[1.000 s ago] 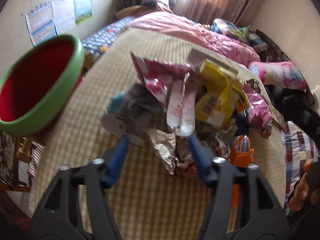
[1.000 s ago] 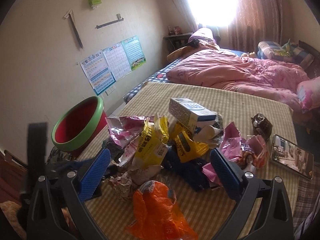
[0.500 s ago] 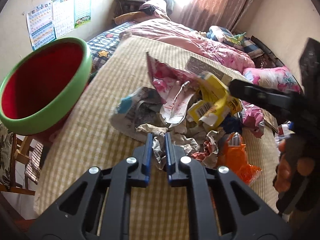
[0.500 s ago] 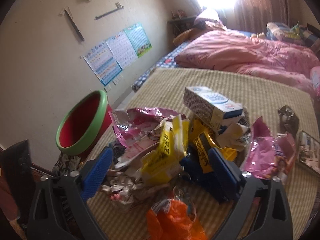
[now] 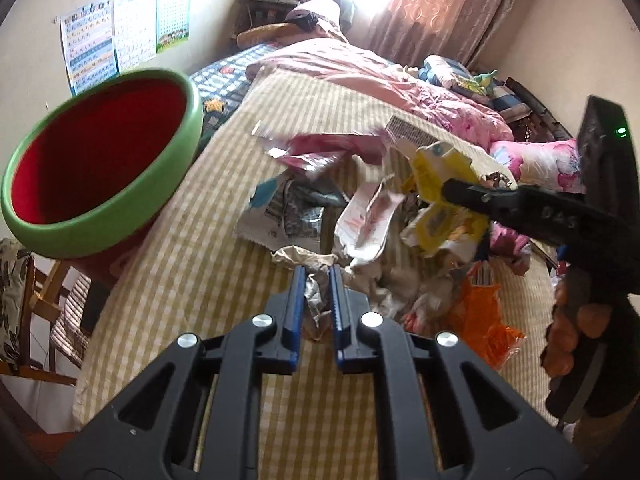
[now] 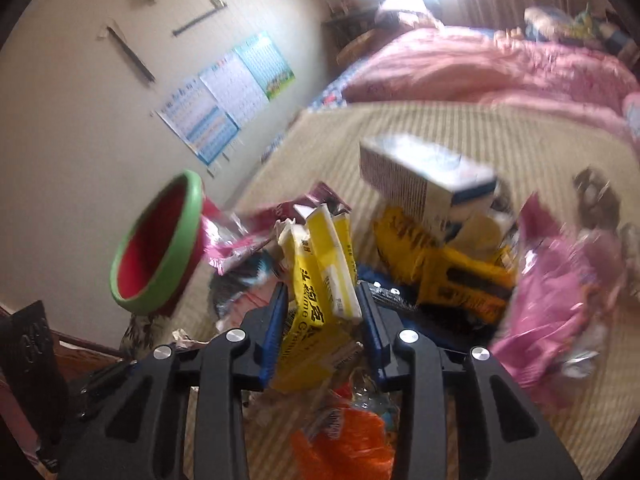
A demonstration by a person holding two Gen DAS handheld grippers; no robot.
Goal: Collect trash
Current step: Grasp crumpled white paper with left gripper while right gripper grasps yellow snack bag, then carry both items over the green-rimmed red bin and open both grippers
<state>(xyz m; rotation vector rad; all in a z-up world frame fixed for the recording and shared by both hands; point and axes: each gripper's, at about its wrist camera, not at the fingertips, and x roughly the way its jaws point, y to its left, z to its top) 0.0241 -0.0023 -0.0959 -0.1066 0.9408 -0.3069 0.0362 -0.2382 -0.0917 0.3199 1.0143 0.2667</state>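
Left wrist view: the left gripper point(image 5: 316, 276) sits at lower centre of the frame with its blue pads nearly together, pinching a crumpled silvery-beige wrapper point(image 5: 316, 300) that sticks up between them. That wrapper lies at the near edge of the trash pile point(image 5: 360, 220), which spreads across the middle and right of the frame on a yellow checked cloth point(image 5: 208, 280). At upper left stands the green-rimmed red bin point(image 5: 100, 160), tilted toward the camera, its mouth apart from the pile. At centre right the black right gripper point(image 5: 446, 190) reaches in from the right edge, its tip against a yellow packet point(image 5: 440, 168); the hand point(image 5: 576, 332) that carries it shows at the lower right edge.

Right wrist view, partly blurred: the right gripper point(image 6: 320, 300) is at lower centre. Its jaws have just been closing, and the blue pads now press on both sides of the yellow packet point(image 6: 320, 280), which stands upright between them. Above and right of it a white and blue carton point(image 6: 424, 176) rests on top of the pile, with a pink bag point(image 6: 560, 272) at the right and an orange bag point(image 6: 344, 440) at the bottom edge. The bin point(image 6: 160, 248) is at middle left, beside the cloth's edge.
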